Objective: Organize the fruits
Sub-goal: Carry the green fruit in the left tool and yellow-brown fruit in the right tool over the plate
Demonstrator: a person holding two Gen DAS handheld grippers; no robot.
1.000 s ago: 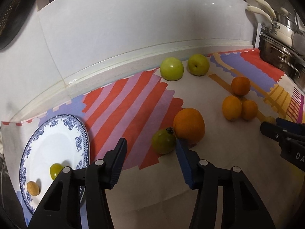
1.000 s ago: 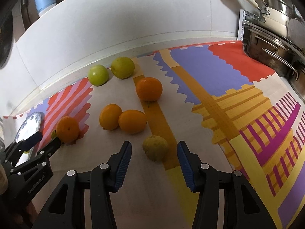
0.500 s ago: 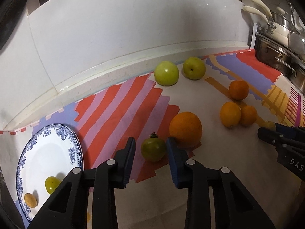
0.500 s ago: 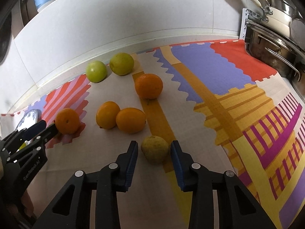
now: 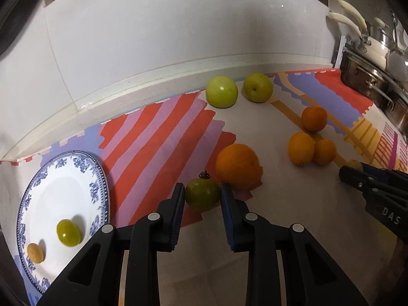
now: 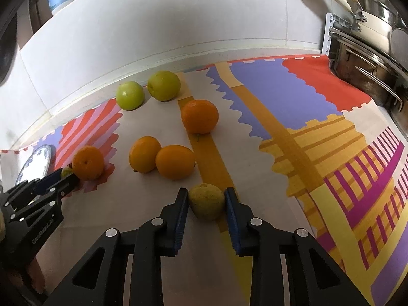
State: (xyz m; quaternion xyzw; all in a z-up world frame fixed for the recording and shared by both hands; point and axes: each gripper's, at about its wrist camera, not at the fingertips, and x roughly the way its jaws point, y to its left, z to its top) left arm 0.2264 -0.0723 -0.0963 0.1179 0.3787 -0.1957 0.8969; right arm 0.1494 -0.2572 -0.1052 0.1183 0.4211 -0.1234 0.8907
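Note:
In the left wrist view a small green tomato [image 5: 202, 194] with a dark stem lies on the patterned mat just in front of a big orange [image 5: 237, 167]. My left gripper [image 5: 202, 195] is closing on the tomato, and both pads touch its sides. In the right wrist view a dull yellow-green fruit [image 6: 207, 200] lies on the mat's orange stripe. My right gripper [image 6: 206, 199] is closing on it, pads against both sides. A blue-rimmed white plate [image 5: 63, 178] at the left holds a small yellow-green fruit [image 5: 68, 232] and a small tan one [image 5: 35, 253].
Two green apples [image 6: 130, 98] [image 6: 164, 85] sit by the back wall. Three oranges [image 6: 199, 116] [image 6: 144, 153] [image 6: 175, 162] lie mid-mat. Steel pots [image 6: 367, 76] stand at the right edge. The white wall curb runs behind the mat.
Both grippers went from wide open to closed around their fruits: the left on the green tomato, the right on the yellow-green fruit. The left one also edged forward to the tomato.

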